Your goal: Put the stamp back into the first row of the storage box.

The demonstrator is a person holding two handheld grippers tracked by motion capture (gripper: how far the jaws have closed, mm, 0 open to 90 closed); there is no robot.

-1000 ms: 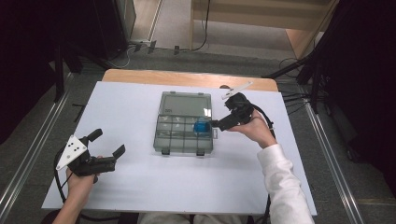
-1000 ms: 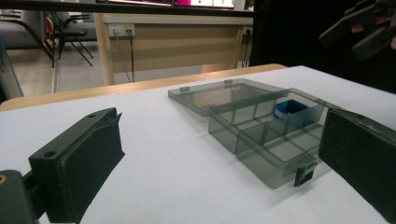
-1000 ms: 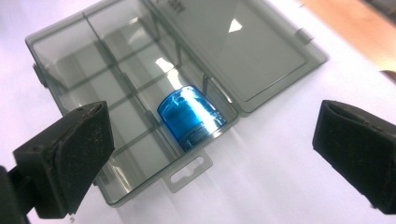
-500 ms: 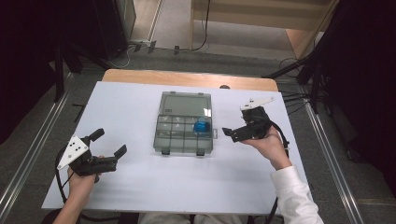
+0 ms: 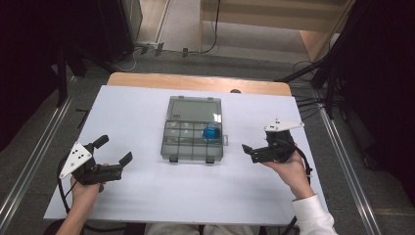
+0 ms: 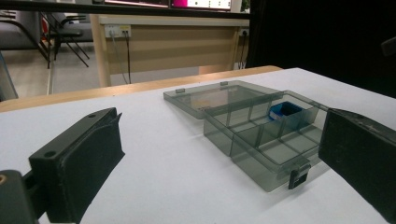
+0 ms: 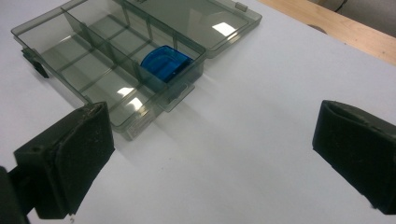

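Note:
A smoky clear compartment box (image 5: 188,147) lies mid-table with its lid folded flat behind it. A small blue piece (image 5: 211,132) sits in its right-hand back compartment. My left gripper (image 5: 115,150) rests open on the white table to the box's left, holding nothing. My right gripper (image 5: 255,143) is open and holds nothing, a short way right of the box. In the left gripper view the box (image 6: 261,140) and the blue piece (image 6: 285,112) lie ahead between the spread jaws. The right gripper view has the box (image 7: 93,60) and blue piece (image 7: 163,63) at upper left.
The white sheet (image 5: 147,196) covers the table, with a bare wooden strip (image 5: 195,82) at the far edge. Metal rails and cables run along the floor on both sides. The box's other compartments look bare.
My right gripper has drawn back from over the box's right side to the table right of it, closer to the person. The left gripper has stayed put.

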